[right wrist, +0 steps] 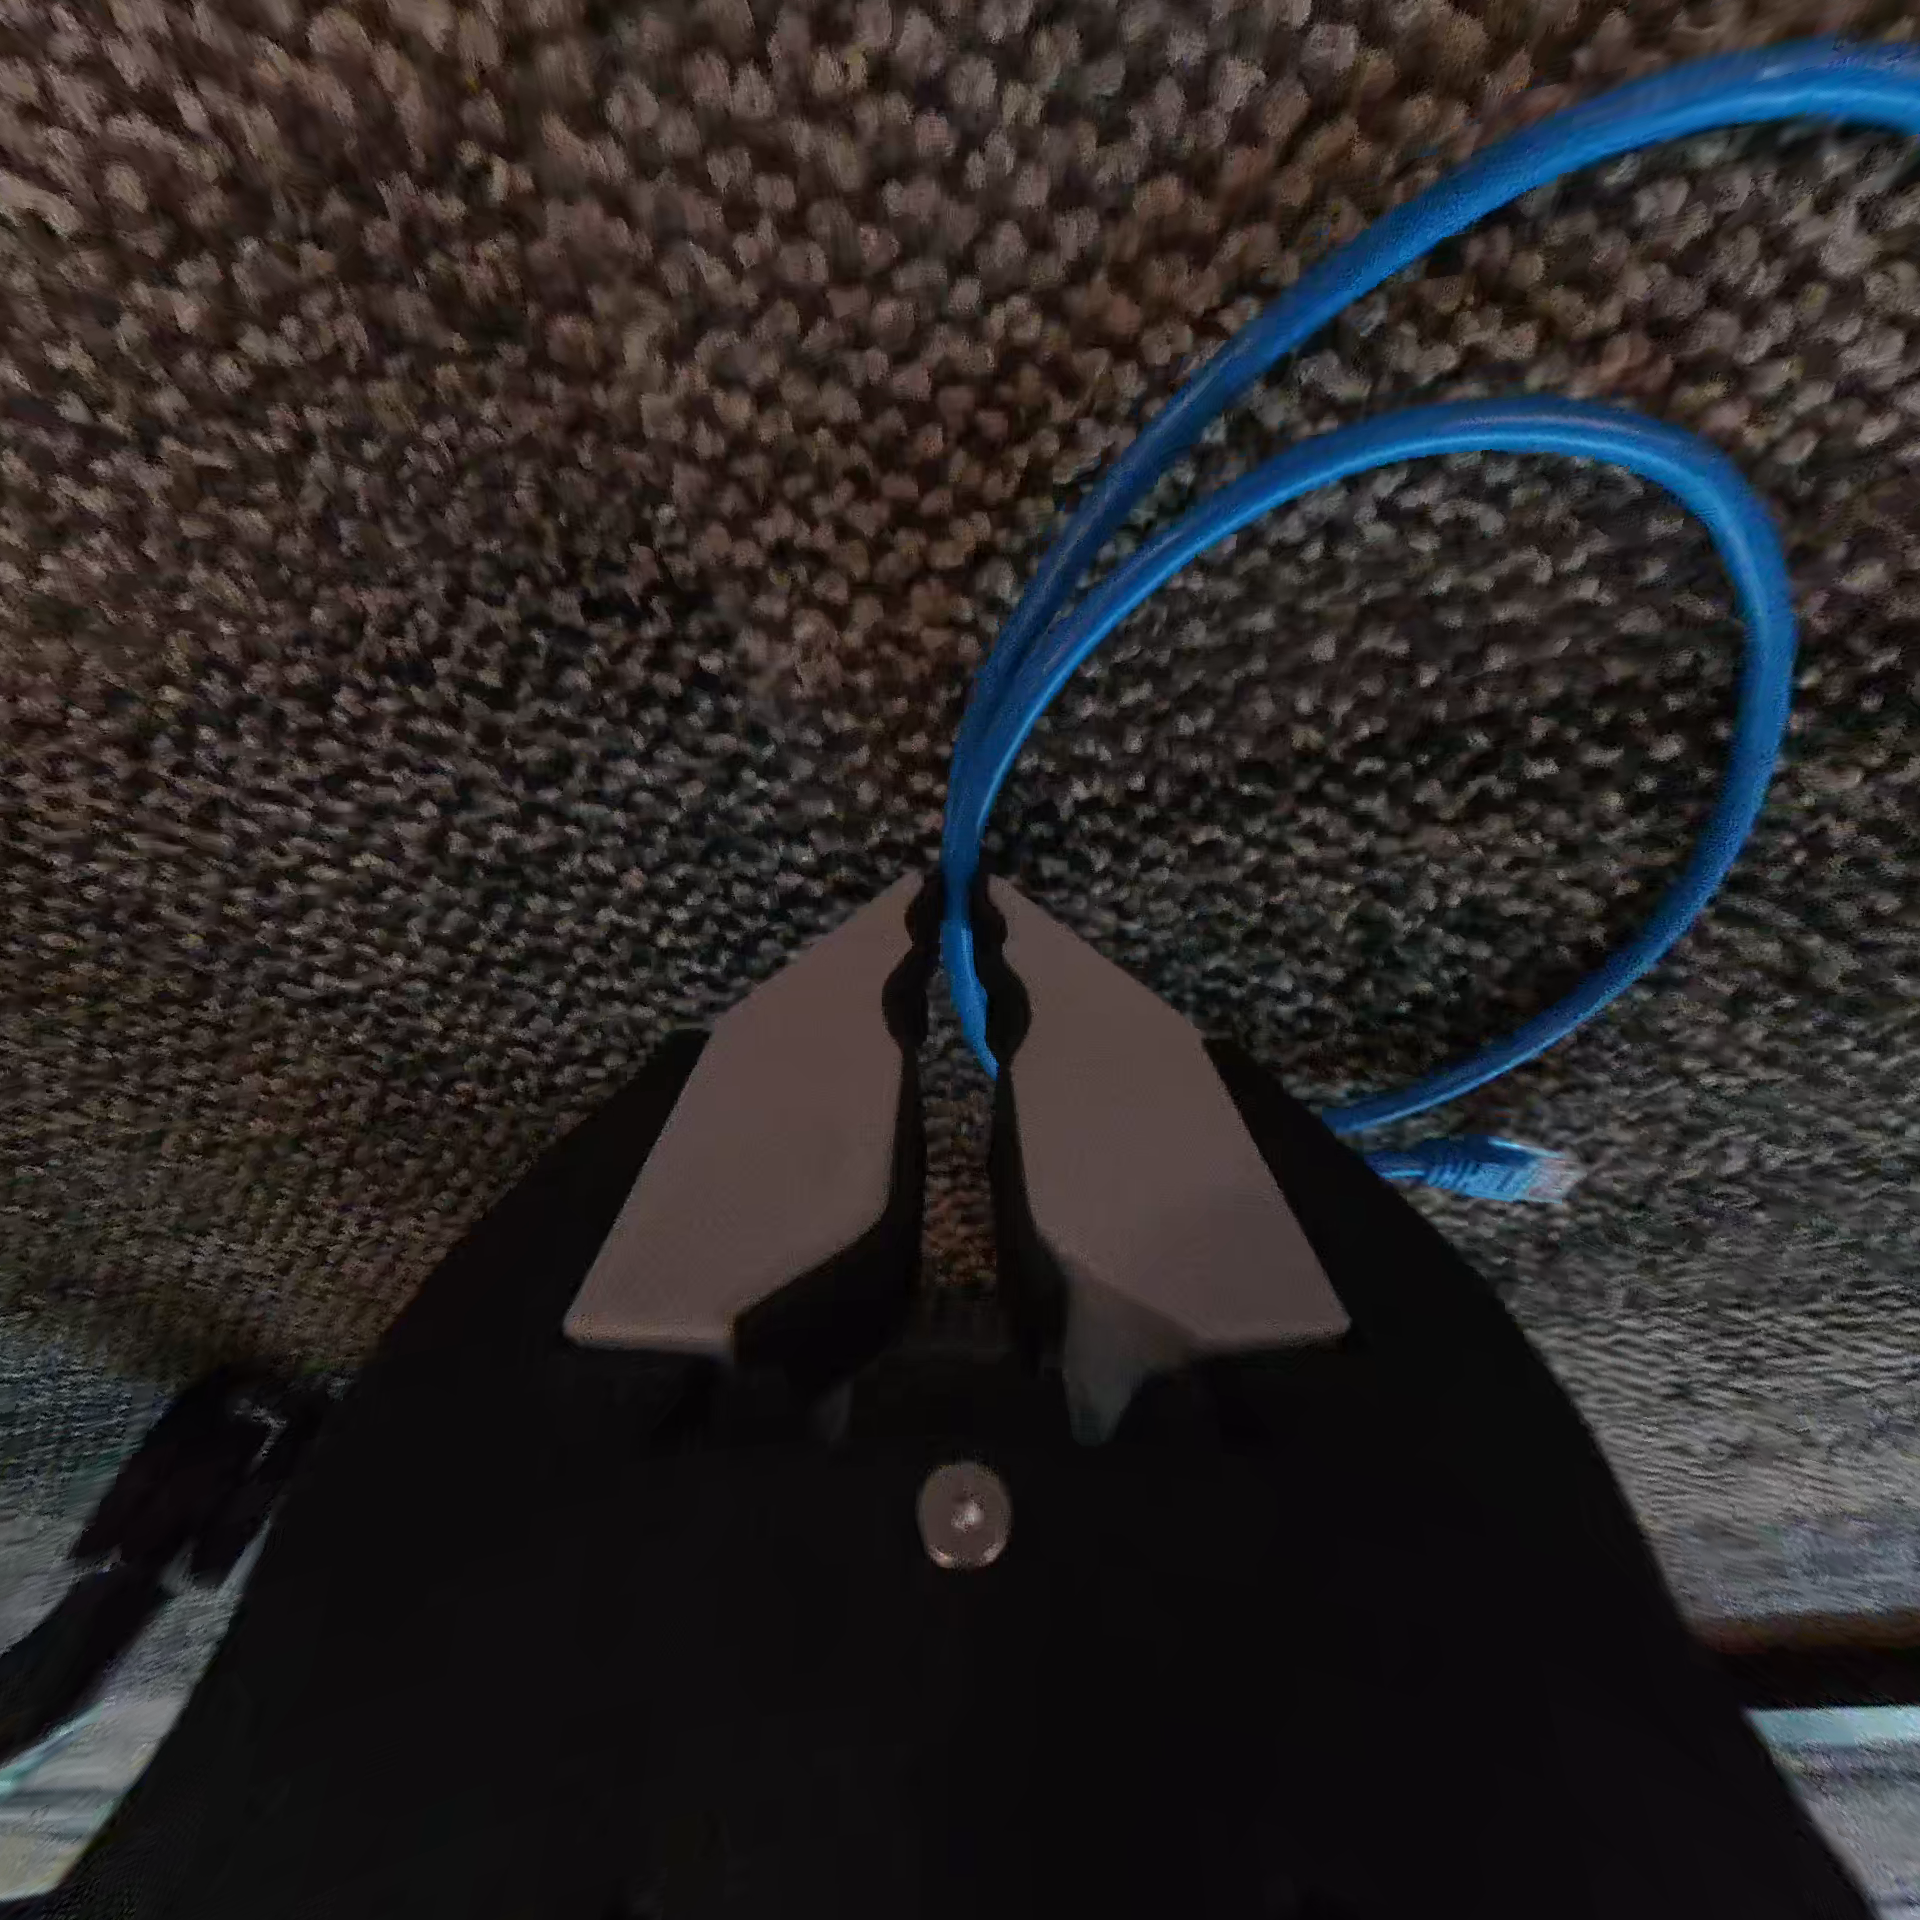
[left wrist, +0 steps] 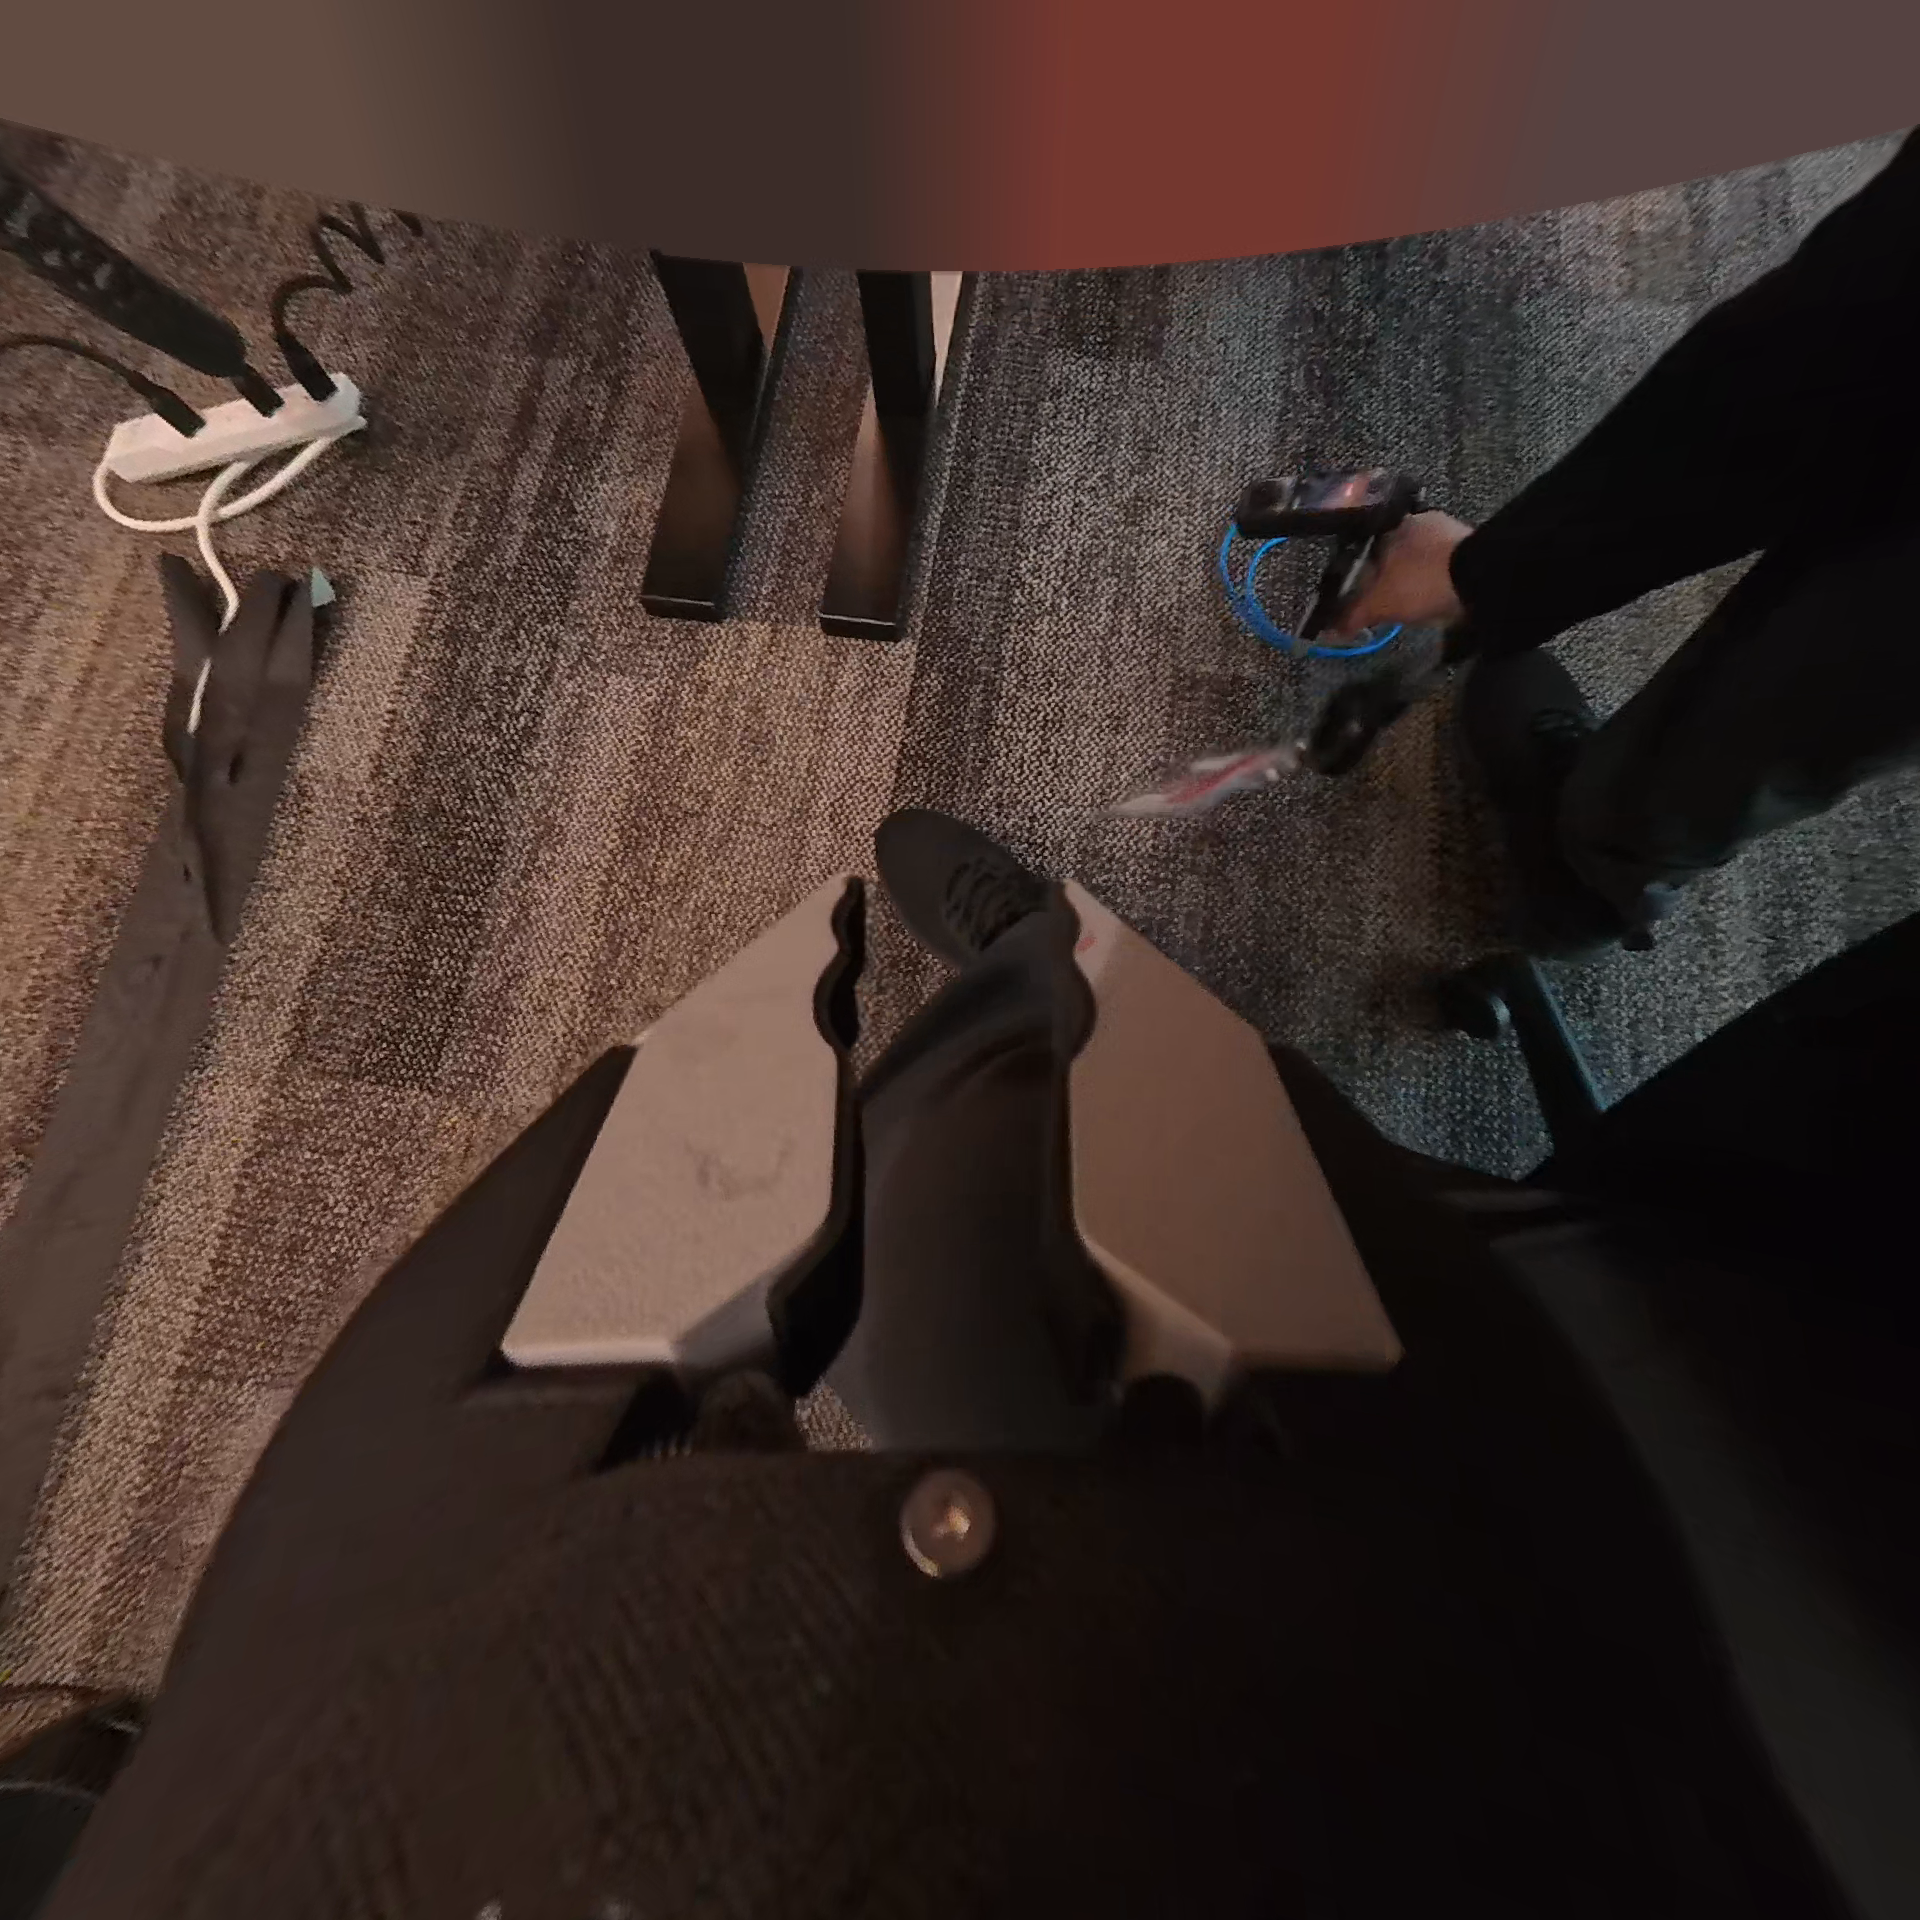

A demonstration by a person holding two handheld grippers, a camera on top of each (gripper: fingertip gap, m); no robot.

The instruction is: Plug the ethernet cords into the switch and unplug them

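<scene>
at nine o'clock in the left wrist view a white plastic power strip (left wrist: 237, 438) with dark plugs lies on the mottled grey-brown carpet (left wrist: 499, 831). at the centre the left gripper (left wrist: 951, 914) has its tongs spread, nothing pinched; a dark trouser leg and shoe (left wrist: 956, 883) merely show through the gap. at two o'clock the right gripper (left wrist: 1340, 623) sits low over the carpet.

in the right wrist view the right gripper (right wrist: 956, 935) is pressed on a thin blue ethernet cord (right wrist: 1714, 582), which loops toward one o'clock and ends at a clear-tipped blue plug (right wrist: 1496, 1169) on the carpet at four o'clock. no switch is visible.

the cord looks light, springy and smooth, likely to slide or uncoil; holding just behind the stiff plug should steer better than mid-cord.
</scene>
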